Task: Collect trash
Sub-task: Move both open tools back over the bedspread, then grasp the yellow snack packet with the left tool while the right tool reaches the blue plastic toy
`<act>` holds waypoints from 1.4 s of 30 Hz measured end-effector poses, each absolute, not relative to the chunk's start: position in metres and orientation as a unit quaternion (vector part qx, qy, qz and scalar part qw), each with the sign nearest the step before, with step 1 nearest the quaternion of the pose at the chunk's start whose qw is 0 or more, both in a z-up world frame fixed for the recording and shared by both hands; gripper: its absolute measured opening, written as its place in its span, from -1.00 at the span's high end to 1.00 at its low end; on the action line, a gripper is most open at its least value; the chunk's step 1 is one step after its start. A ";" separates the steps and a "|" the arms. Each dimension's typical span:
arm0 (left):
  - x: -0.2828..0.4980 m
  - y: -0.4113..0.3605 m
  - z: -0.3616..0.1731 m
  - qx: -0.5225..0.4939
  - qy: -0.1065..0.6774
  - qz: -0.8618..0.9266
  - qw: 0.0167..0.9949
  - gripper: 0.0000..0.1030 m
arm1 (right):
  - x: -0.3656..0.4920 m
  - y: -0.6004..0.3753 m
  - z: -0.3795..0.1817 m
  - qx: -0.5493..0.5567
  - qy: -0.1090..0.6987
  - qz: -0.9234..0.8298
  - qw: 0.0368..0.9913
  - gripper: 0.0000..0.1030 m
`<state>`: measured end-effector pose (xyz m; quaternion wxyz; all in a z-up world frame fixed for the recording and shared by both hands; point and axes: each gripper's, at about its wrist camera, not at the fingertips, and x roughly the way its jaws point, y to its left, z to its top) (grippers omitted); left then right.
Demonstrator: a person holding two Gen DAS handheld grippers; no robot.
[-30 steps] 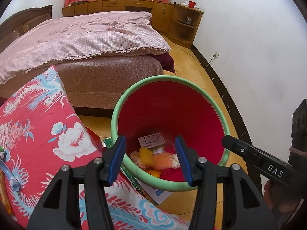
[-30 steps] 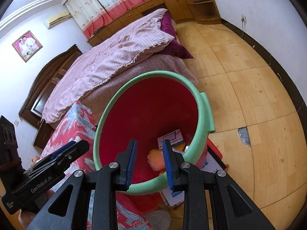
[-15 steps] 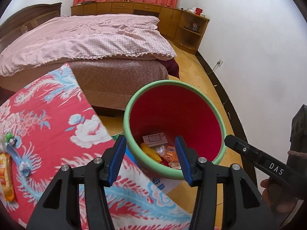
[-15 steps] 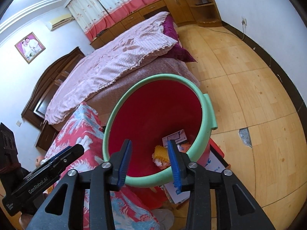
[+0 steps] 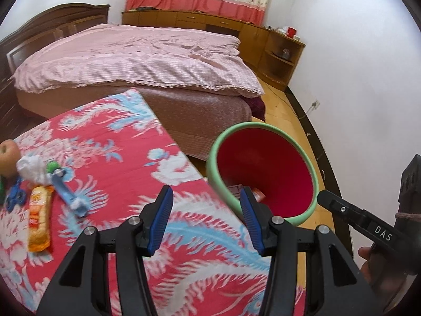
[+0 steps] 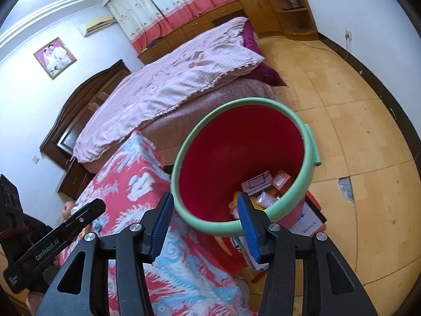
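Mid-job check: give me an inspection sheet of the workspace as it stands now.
Surface: red floral tablecloth over the table.
Job's things: red bin with green rim on the floor beside the table, holding small boxes and wrappers; orange snack wrapper, crumpled white tissue and blue plastic piece on the cloth.
Clutter: apple at the cloth's left edge; papers under the bin.
Grippers: left tool open, empty; right tool has just been opening, nothing between its jaws.
Cables: cord to wall socket.
Surroundings: pink-covered bed, wooden cabinets.
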<state>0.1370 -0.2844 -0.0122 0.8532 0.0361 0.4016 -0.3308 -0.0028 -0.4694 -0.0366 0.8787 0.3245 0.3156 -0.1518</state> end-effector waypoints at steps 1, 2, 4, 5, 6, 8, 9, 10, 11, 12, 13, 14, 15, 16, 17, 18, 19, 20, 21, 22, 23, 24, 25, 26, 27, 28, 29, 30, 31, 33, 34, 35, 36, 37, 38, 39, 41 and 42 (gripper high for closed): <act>0.138 -0.279 -0.011 0.032 0.402 -0.326 0.855 -0.03 | -0.002 -0.466 -0.035 0.322 0.316 -0.149 0.880 0.00; 0.139 -0.274 -0.011 0.029 0.401 -0.321 0.857 -0.03 | -0.001 -0.463 -0.035 0.320 0.317 -0.147 0.881 0.00; 0.141 -0.263 -0.009 0.024 0.402 -0.310 0.861 -0.03 | 0.002 -0.458 -0.034 0.317 0.319 -0.141 0.882 0.00; 0.142 -0.259 -0.009 0.023 0.402 -0.307 0.863 -0.03 | 0.003 -0.455 -0.034 0.316 0.319 -0.139 0.883 0.00; 0.143 -0.254 -0.009 0.021 0.402 -0.302 0.864 -0.03 | 0.004 -0.453 -0.033 0.314 0.320 -0.137 0.883 -0.01; 0.146 -0.244 -0.008 0.017 0.402 -0.292 0.868 -0.03 | 0.007 -0.448 -0.032 0.311 0.322 -0.134 0.884 -0.01; 0.147 -0.240 -0.008 0.015 0.402 -0.288 0.869 -0.03 | 0.008 -0.446 -0.032 0.310 0.323 -0.132 0.884 -0.01; 0.148 -0.235 -0.008 0.014 0.402 -0.283 0.871 -0.03 | 0.010 -0.443 -0.032 0.309 0.324 -0.131 0.885 -0.01; 0.149 -0.230 -0.008 0.012 0.402 -0.280 0.872 -0.03 | 0.011 -0.441 -0.032 0.308 0.325 -0.128 0.885 -0.01; 0.150 -0.226 -0.007 0.011 0.402 -0.276 0.873 -0.03 | 0.012 -0.439 -0.031 0.307 0.327 -0.126 0.885 -0.01; 0.151 -0.221 -0.007 0.010 0.401 -0.272 0.875 -0.03 | 0.014 -0.437 -0.031 0.305 0.328 -0.125 0.885 -0.01; 0.152 -0.218 -0.007 0.008 0.400 -0.268 0.876 -0.03 | 0.015 -0.434 -0.030 0.303 0.329 -0.123 0.886 -0.01; 0.153 -0.213 -0.006 0.007 0.400 -0.264 0.878 -0.03 | 0.017 -0.432 -0.029 0.301 0.330 -0.122 0.886 -0.02; 0.155 -0.207 -0.006 0.005 0.399 -0.259 0.880 -0.03 | 0.018 -0.430 -0.029 0.299 0.331 -0.120 0.887 -0.02; 0.156 -0.203 -0.006 0.004 0.399 -0.255 0.881 -0.03 | 0.020 -0.427 -0.028 0.297 0.332 -0.118 0.888 -0.03; 0.158 -0.199 -0.006 0.003 0.399 -0.250 0.882 -0.03 | 0.020 -0.425 -0.028 0.295 0.333 -0.116 0.888 -0.04; 0.160 -0.193 -0.006 0.002 0.398 -0.244 0.884 -0.03 | 0.021 -0.423 -0.028 0.294 0.333 -0.115 0.888 -0.06; 0.162 -0.189 -0.006 0.001 0.399 -0.239 0.885 -0.03 | 0.023 -0.420 -0.028 0.292 0.334 -0.114 0.889 -0.09; 0.164 -0.185 -0.007 0.001 0.399 -0.235 0.886 -0.03 | 0.024 -0.418 -0.028 0.291 0.336 -0.113 0.889 -0.10; 0.166 -0.180 -0.007 0.001 0.400 -0.229 0.888 -0.03 | 0.025 -0.416 -0.028 0.290 0.337 -0.112 0.889 -0.10; 0.168 -0.175 -0.008 0.001 0.400 -0.224 0.889 -0.03 | 0.026 -0.414 -0.029 0.289 0.339 -0.111 0.889 -0.10; 0.170 -0.170 -0.010 0.001 0.401 -0.217 0.890 -0.03 | 0.027 -0.413 -0.030 0.288 0.341 -0.110 0.888 -0.10; 0.172 -0.165 -0.011 0.001 0.402 -0.212 0.891 -0.03 | 0.028 -0.411 -0.030 0.287 0.342 -0.110 0.888 -0.10; 0.174 -0.161 -0.012 0.001 0.402 -0.206 0.892 -0.03 | 0.029 -0.409 -0.031 0.286 0.344 -0.109 0.888 -0.10; 0.176 -0.156 -0.014 0.002 0.403 -0.201 0.893 -0.03 | 0.031 -0.408 -0.031 0.285 0.345 -0.109 0.887 -0.10; 0.178 -0.151 -0.015 0.002 0.404 -0.195 0.894 -0.03 | 0.032 -0.407 -0.032 0.285 0.347 -0.109 0.887 -0.10; 0.180 -0.147 -0.017 0.003 0.405 -0.190 0.895 -0.03 | 0.033 -0.405 -0.033 0.284 0.349 -0.108 0.887 -0.10; 0.182 -0.144 -0.019 0.003 0.406 -0.185 0.895 -0.03 | 0.035 -0.404 -0.033 0.283 0.351 -0.108 0.886 -0.10; 0.185 -0.140 -0.022 0.002 0.409 -0.180 0.895 -0.03 | 0.035 -0.403 -0.034 0.282 0.353 -0.107 0.886 -0.10; 0.189 -0.132 -0.027 0.001 0.414 -0.172 0.894 -0.03 | 0.038 -0.401 -0.035 0.280 0.356 -0.107 0.885 -0.10; 0.192 -0.129 -0.030 0.001 0.417 -0.167 0.893 -0.03 | 0.039 -0.400 -0.036 0.280 0.357 -0.107 0.885 -0.10; 0.194 -0.126 -0.033 0.002 0.420 -0.164 0.893 -0.03 | 0.041 -0.399 -0.037 0.279 0.359 -0.106 0.884 -0.10; 0.196 -0.124 -0.036 0.002 0.423 -0.161 0.892 -0.03 | 0.043 -0.398 -0.038 0.278 0.361 -0.106 0.884 -0.10; 0.198 -0.122 -0.038 0.001 0.425 -0.159 0.891 -0.03 | 0.044 -0.397 -0.038 0.277 0.362 -0.106 0.884 -0.10; 0.200 -0.121 -0.041 0.001 0.428 -0.156 0.890 -0.03 | 0.046 -0.396 -0.039 0.276 0.364 -0.106 0.883 -0.10; 0.201 -0.119 -0.044 0.000 0.430 -0.154 0.890 -0.03 | 0.048 -0.395 -0.040 0.275 0.366 -0.105 0.883 -0.10; 0.206 -0.117 -0.049 0.000 0.435 -0.151 0.888 -0.03 | 0.051 -0.392 -0.041 0.273 0.369 -0.105 0.882 -0.10; 0.208 -0.116 -0.052 0.000 0.437 -0.149 0.887 -0.03 | 0.052 -0.391 -0.042 0.272 0.371 -0.104 0.882 -0.10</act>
